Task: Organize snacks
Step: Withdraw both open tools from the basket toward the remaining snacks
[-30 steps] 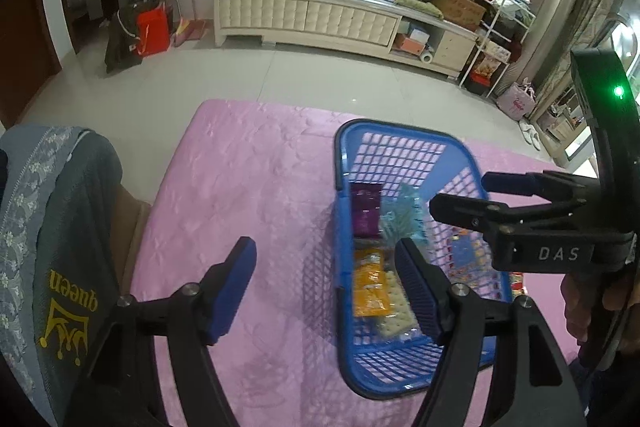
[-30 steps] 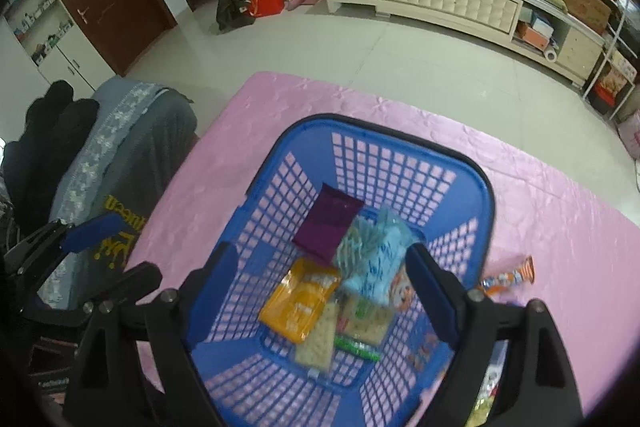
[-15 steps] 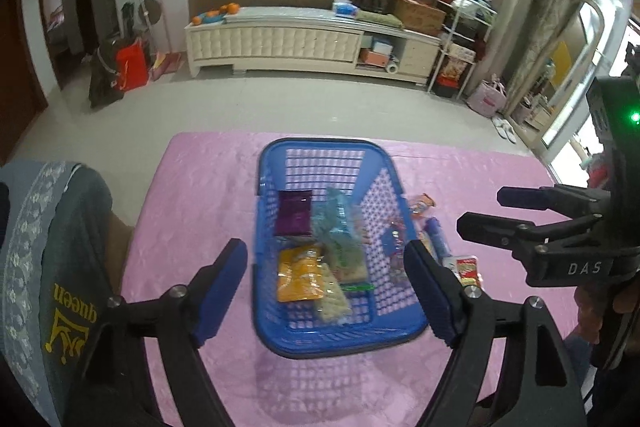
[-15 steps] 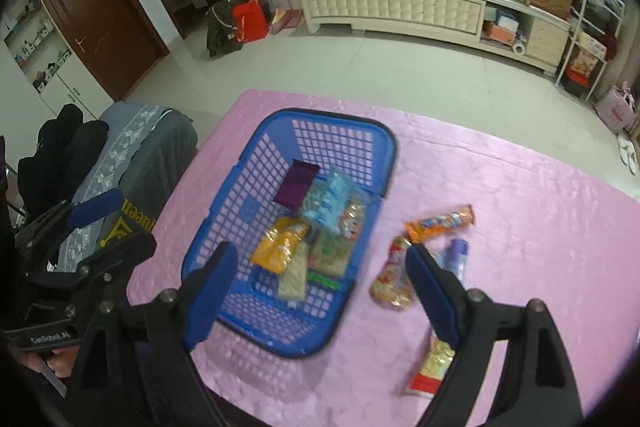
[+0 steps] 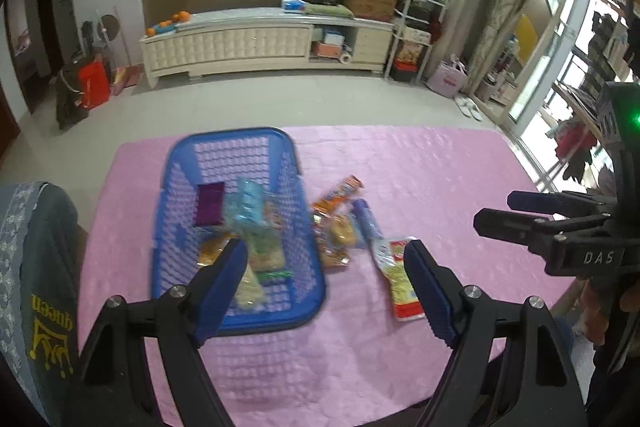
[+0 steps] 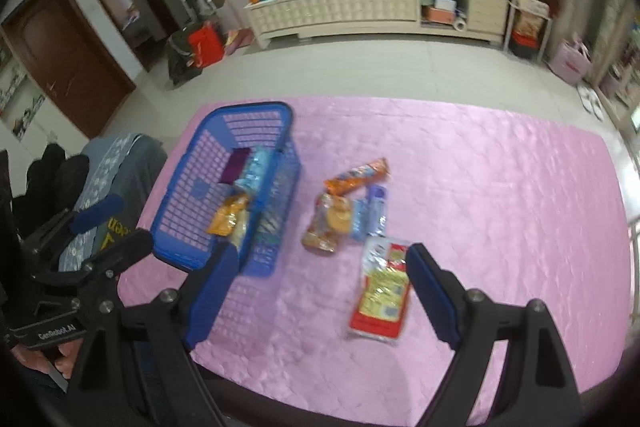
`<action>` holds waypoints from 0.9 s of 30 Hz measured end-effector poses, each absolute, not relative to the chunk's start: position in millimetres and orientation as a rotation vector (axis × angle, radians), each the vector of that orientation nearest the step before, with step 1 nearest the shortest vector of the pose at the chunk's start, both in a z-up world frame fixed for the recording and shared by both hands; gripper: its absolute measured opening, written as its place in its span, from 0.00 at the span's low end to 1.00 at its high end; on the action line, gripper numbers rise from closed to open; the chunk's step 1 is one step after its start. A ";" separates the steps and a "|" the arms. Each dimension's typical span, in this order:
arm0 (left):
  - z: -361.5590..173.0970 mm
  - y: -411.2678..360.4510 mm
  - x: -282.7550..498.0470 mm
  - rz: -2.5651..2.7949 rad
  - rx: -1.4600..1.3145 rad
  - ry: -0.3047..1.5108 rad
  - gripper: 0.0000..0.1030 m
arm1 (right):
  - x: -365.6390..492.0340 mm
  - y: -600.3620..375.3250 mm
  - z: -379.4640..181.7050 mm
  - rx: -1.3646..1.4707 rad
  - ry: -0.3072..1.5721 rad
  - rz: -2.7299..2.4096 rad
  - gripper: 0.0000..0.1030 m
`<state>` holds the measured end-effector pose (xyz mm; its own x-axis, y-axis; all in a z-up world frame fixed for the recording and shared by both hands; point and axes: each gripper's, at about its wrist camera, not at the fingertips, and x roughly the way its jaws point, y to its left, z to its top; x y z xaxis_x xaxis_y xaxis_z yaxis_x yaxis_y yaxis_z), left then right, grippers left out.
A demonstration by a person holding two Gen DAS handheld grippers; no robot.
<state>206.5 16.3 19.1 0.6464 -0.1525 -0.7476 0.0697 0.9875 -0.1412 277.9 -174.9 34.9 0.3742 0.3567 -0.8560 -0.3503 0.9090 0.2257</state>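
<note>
A blue plastic basket [image 5: 288,163] [image 6: 188,163] stands on the left of a pink table and holds several snack packs, among them a purple one [image 5: 210,203] and a light blue one [image 5: 248,199]. Beside it on the cloth lie an orange pack [image 6: 356,177], a round biscuit pack [image 6: 330,221], a blue tube pack [image 6: 374,211] and a red-and-yellow pack [image 6: 382,293] [image 5: 402,285]. My left gripper [image 5: 326,287] is open and empty, above the basket's near right corner. My right gripper [image 6: 320,287] is open and empty, above the table's near edge by the red-and-yellow pack.
The pink cloth [image 6: 500,187] covers the whole table. A chair with a grey garment [image 5: 36,267] [image 6: 116,163] stands at the table's left. Beyond the table are bare floor and a long white cabinet [image 5: 248,43].
Both grippers have pulled back and up from the basket, so the whole table and the loose packs to the basket's right have come into view. Both stay open and empty.
</note>
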 end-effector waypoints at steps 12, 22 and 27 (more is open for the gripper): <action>-18.2 -69.2 223.6 -0.219 -0.063 0.938 0.77 | 268.0 -266.2 -3.7 0.118 1.141 0.380 0.86; -52.2 -109.9 239.0 -0.208 -0.026 0.992 1.00 | 266.7 -304.5 -41.8 0.161 1.175 0.355 0.86; -69.7 -127.7 246.8 -0.221 0.005 1.033 1.00 | 271.0 -313.7 -60.7 0.171 1.201 0.353 0.86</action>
